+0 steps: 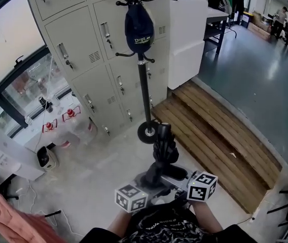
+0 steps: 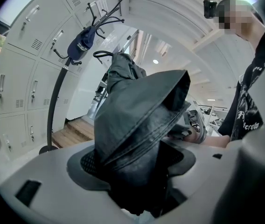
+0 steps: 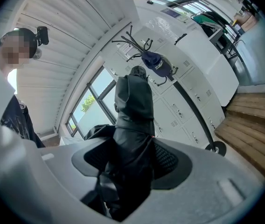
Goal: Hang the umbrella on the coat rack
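Clamping the folded black umbrella (image 2: 137, 111) between the padded jaws of the left gripper (image 2: 137, 171), jaws stopped part-way apart and pressing on the bunched fabric from both sides. Pinching the same umbrella (image 3: 132, 106) in the right gripper (image 3: 128, 171) too, jaws held partly apart by the cloth wedged between them.

Sitting just beside each other at the bottom centre of the head view: left gripper (image 1: 146, 182) and right gripper (image 1: 177, 176), each with its marker cube (image 1: 131, 197), the right one's slightly higher in the frame.

Rising from between the two grippers toward the middle of the head view, the umbrella (image 1: 163, 146) points up the frame, its far end close to the round base (image 1: 148, 132) of the coat rack (image 1: 145, 90) in that view. Cannot tell whether the umbrella touches the rack.

Standing upright on the pale floor (image 1: 93, 176), with a thin black pole and curved hooks at the top centre of the frame. Carrying a navy cap (image 1: 139, 29) with white lettering on one hook.

Filling the upper left behind the rack, a bank of grey lockers (image 1: 78, 34). Running down the right side of the frame, a low wooden platform (image 1: 225, 130). Showing at the far left edge, a large window (image 1: 12, 44).
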A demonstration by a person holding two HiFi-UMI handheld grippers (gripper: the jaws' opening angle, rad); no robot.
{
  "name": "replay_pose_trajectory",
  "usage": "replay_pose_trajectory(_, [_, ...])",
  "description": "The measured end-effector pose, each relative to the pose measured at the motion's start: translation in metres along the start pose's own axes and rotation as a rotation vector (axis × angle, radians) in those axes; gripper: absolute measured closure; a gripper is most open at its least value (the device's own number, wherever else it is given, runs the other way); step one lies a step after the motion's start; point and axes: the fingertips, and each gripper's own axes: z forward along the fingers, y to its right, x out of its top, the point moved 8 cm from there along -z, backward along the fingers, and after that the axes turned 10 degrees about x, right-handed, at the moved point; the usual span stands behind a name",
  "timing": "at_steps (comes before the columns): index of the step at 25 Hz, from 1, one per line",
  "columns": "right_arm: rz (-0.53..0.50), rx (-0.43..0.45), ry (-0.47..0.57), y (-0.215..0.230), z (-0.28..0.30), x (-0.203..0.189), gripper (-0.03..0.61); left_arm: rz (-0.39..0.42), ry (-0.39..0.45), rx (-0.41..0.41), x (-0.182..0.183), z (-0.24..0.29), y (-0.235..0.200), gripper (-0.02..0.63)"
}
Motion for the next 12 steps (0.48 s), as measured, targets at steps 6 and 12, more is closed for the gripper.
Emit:
replay_pose_trajectory(6, [0.0,0.007,-0.004,0.013,0.009,0.01,0.322,0.024,-0.004,0.015,0.01,0.007,-0.013,0.29])
replay_pose_trajectory(12, [0.003,0.007,0.012,0.033,0.023,0.02,0.322,0.03,-0.013,0.011,0.023,0.019,-0.035,0.29])
